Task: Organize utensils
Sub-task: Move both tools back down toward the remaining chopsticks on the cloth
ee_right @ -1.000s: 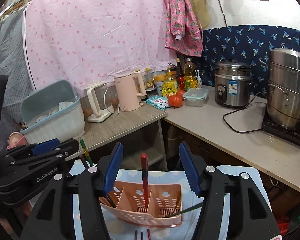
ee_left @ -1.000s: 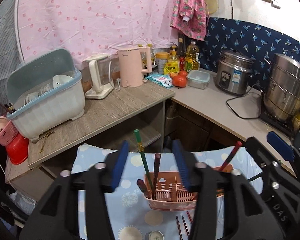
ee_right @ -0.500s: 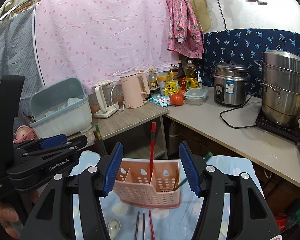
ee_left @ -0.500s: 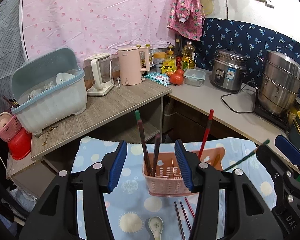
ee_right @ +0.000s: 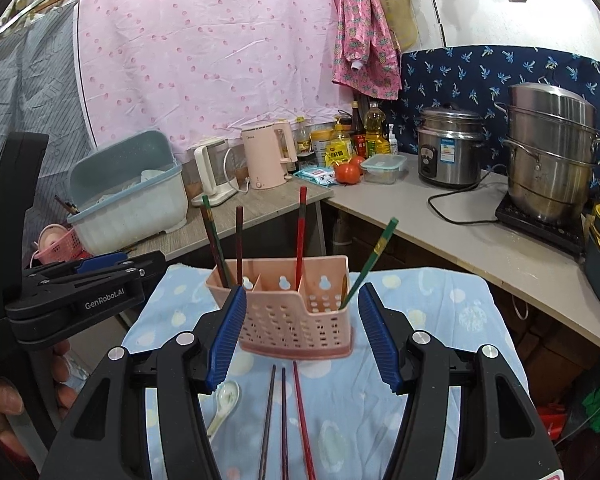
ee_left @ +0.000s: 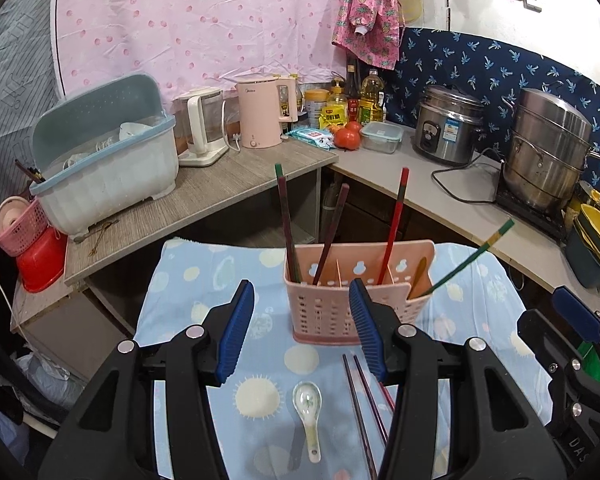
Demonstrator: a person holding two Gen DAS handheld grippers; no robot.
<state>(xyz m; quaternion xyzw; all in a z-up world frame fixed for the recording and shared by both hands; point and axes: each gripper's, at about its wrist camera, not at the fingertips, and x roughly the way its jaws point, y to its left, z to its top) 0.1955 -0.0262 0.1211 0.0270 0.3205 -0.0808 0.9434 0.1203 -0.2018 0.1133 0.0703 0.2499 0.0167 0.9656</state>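
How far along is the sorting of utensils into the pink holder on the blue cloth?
Done: four chopsticks already stand in the pink perforated plastic holder.

In hand: nothing. The left gripper and right gripper both hover with jaws open and empty.

Left: the white ceramic spoon and three loose chopsticks, two dark ones and a red one, lie on the blue spotted cloth in front of the holder.

Counts: 1 caddy [ee_left: 342,308], 4 chopsticks standing in it [ee_right: 300,236], 3 chopsticks flat on the cloth [ee_right: 283,412], 1 spoon [ee_left: 309,408]. Counter: 2 kettles [ee_left: 260,114], 2 tomatoes [ee_left: 346,138], 1 rice cooker [ee_left: 448,126], 1 steamer [ee_left: 548,148].
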